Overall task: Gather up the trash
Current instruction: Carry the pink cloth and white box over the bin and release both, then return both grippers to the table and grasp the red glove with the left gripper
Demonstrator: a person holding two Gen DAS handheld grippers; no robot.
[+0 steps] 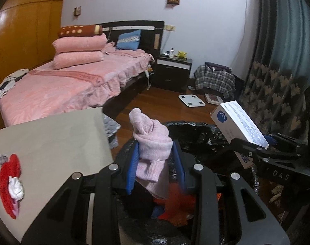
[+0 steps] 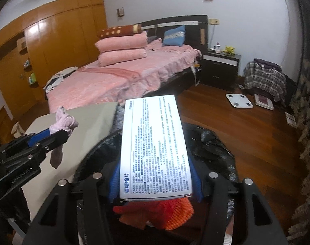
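Both grippers are loaded up right now. The left gripper point(image 1: 156, 155) has its blue pads clamped on a pink sock point(image 1: 153, 143), which bunches up above the fingers and droops down between them. The right gripper point(image 2: 155, 175) is squeezing a white box point(image 2: 155, 143) with printed Chinese text on the top face; in the left wrist view that same box point(image 1: 238, 120) shows a blue flower-ish logo on its end.

Both are held over the open black trash bag point(image 1: 195, 130), sock near the bag's left rim and box toward its right rim. Inside the bag there's some red-orange knit stuff point(image 2: 171, 212) directly below the box. Could be a glove or a net, the view's too blurry to say.

Just beside the bag's left rim is a grey table point(image 1: 52, 134), and near its left edge sits a red item with something white on it point(image 1: 11, 183).

Background: pink bed point(image 1: 63, 85), dark nightstand point(image 1: 173, 71), and a white scale point(image 1: 191, 100) on the wood floor.
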